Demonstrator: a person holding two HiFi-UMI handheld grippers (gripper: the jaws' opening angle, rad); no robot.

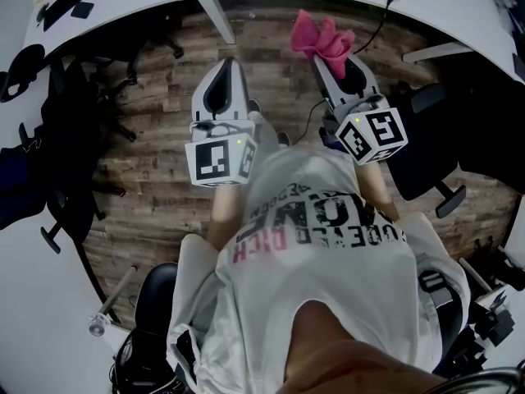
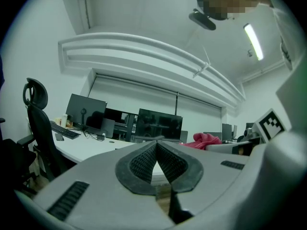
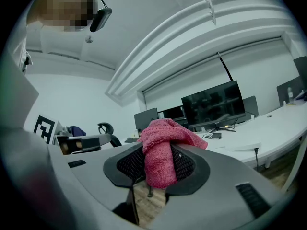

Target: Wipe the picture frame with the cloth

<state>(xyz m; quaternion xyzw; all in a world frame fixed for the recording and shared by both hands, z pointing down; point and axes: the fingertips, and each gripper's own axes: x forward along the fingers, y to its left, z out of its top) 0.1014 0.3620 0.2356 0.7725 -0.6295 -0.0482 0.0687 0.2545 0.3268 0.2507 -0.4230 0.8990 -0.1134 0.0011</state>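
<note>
Pink cloth [image 3: 160, 159] sits pinched in the jaws of my right gripper [image 3: 157, 166]; the jaws of my left gripper [image 2: 156, 150] meet, empty.

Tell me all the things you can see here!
cloth: one, pink, pinched in the right gripper.
desk: one, white, curved, across the room.
monitors: at least two, dark, on the desk.
office chair: one, black, beside the desk.
floor: brown wood planks, below.
picture frame: none in view.
shirt: one, white with print, on the person.
left gripper: one, grey, jaws together, empty.
right gripper: one, grey, jaws shut on the cloth.
</note>
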